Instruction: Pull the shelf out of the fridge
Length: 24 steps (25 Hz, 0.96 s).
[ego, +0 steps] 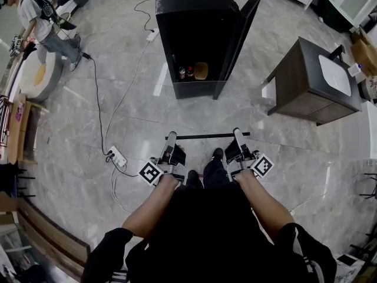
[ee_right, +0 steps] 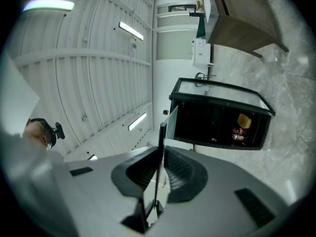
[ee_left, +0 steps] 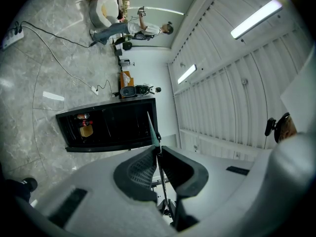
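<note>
Left gripper (ee_left: 158, 154): jaws pinched on one end of the shelf (ego: 206, 136), a thin dark pane that shows edge-on from above. Right gripper (ee_right: 159, 152): jaws clamped the same way on the other end. The shelf spans between them, just ahead of the person's feet and well apart from the black fridge (ego: 191, 16). The fridge door (ego: 238, 37) is open. Cans (ego: 185, 72) and a yellow item (ego: 201, 70) sit low inside.
</note>
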Motion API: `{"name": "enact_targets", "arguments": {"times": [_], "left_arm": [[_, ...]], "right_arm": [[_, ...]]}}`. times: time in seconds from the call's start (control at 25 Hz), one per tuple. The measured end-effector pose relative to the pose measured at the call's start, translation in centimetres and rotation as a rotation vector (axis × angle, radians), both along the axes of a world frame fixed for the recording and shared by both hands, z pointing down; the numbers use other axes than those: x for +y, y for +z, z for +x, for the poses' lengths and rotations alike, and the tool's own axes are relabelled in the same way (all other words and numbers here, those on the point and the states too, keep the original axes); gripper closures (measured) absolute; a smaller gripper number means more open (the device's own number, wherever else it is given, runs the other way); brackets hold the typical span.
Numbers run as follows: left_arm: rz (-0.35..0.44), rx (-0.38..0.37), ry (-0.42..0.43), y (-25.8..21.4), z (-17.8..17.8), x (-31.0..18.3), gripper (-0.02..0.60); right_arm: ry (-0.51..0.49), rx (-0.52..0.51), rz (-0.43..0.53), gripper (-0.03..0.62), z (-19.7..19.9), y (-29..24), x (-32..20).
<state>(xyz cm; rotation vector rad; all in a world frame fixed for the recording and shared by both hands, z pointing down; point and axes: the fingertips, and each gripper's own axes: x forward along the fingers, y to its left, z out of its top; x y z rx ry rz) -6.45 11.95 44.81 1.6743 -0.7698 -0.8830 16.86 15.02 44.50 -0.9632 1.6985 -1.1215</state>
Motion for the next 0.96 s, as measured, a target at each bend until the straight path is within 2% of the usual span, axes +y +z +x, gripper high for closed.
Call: {"name": "enact_targets", "arguments": {"times": [0.96], "left_arm": [[-0.005,0.013,0.021,0.26,0.17,-0.35,0.545]], "right_arm": [[-0.001,0.01,-0.003,0.549,0.04,0.17,-0.03]]}}
